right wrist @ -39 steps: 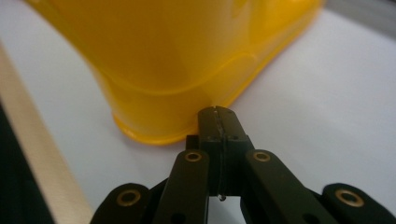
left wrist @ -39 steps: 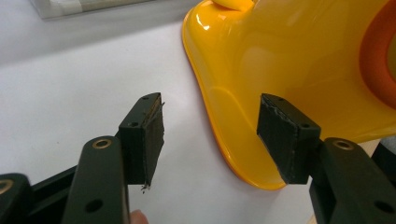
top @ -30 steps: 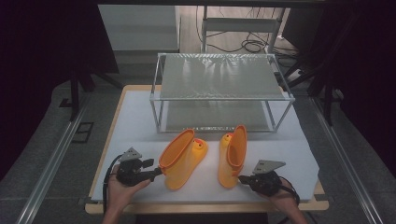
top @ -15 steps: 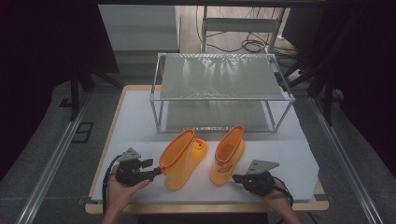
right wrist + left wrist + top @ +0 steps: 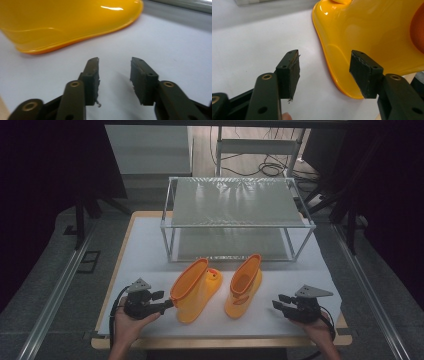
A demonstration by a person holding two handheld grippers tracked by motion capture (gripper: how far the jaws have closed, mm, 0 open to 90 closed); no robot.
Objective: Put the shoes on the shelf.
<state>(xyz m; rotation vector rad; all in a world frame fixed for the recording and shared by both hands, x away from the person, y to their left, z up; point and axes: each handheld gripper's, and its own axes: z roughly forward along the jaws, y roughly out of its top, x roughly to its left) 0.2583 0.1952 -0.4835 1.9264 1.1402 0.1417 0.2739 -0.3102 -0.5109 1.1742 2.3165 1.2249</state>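
Boots: two glossy orange-yellow rubber boots between my tongs on the white table cover (image 5: 150,250); left boot (image 5: 192,290) just ahead of my left tongs, right boot (image 5: 244,285) a little off from my right tongs.
Left tongs (image 5: 162,302): jaws spread, nothing pinched; in the left gripper view the boot's flared top rim (image 5: 342,85) sits between the pads, the pads not pressing on it.
Right tongs (image 5: 277,304): jaws have just been opening, nothing between them; in the right gripper view the right boot (image 5: 62,22) stands clear beyond the tips, bare cover between.
Behind: wire shelf rack (image 5: 235,215), past both boots from where I hold.
Handling, my guess: light, hollow, walls that flex and spring back; shiny skin looks slippery to flat pads.
Hold, my guess: pinch the top rim of the shaft, one pad inside, one outside; the rounded toe would likely squirt out.
Risk: boot tips over if I nudge the shaft before closing.
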